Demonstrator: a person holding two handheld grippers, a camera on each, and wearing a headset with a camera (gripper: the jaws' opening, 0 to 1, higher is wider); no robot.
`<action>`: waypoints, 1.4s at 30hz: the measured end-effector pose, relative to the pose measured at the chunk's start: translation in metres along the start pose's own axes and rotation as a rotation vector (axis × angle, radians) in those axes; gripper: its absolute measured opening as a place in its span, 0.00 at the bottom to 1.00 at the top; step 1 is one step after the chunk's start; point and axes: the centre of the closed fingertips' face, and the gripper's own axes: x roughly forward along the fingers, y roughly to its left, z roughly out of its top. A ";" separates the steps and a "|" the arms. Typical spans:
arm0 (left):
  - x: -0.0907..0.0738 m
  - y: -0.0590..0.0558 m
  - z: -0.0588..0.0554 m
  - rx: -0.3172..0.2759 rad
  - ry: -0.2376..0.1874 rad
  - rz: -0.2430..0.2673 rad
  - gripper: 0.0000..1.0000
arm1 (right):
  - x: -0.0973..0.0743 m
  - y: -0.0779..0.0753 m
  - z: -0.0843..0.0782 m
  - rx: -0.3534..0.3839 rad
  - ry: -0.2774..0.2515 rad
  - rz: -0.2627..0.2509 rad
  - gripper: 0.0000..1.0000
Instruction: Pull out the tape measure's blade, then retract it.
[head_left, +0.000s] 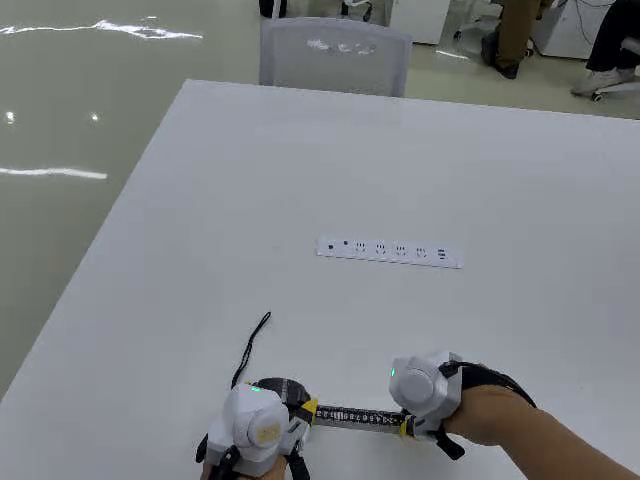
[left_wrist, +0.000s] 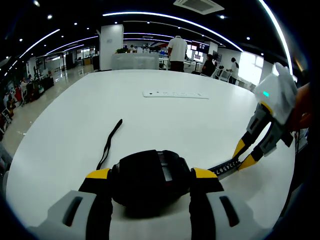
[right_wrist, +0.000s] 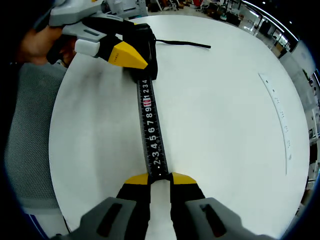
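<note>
While left gripper (left_wrist: 150, 173) clamps case (right_wrist: 143, 40), right gripper (right_wrist: 160, 179) pinches blade (right_wrist: 151, 125); tip hidden.

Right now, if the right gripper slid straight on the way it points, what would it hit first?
Probably the round black tape measure case, held in the left gripper. The right gripper pinches the end of the dark numbered blade, which runs straight ahead to that case.

White table (head_left: 200, 200) bears a power strip (head_left: 390, 251), tape measure (left_wrist: 150, 175) and its black strap (head_left: 252, 348)
</note>
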 end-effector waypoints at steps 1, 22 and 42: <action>0.000 0.000 0.000 0.000 0.000 -0.001 0.58 | 0.001 0.000 0.000 -0.001 -0.001 0.001 0.13; 0.001 0.000 0.000 0.003 -0.006 -0.014 0.58 | 0.001 0.003 0.009 0.005 -0.021 0.001 0.13; 0.001 0.000 -0.001 0.005 -0.011 -0.013 0.58 | 0.004 0.006 0.020 -0.010 -0.020 0.000 0.13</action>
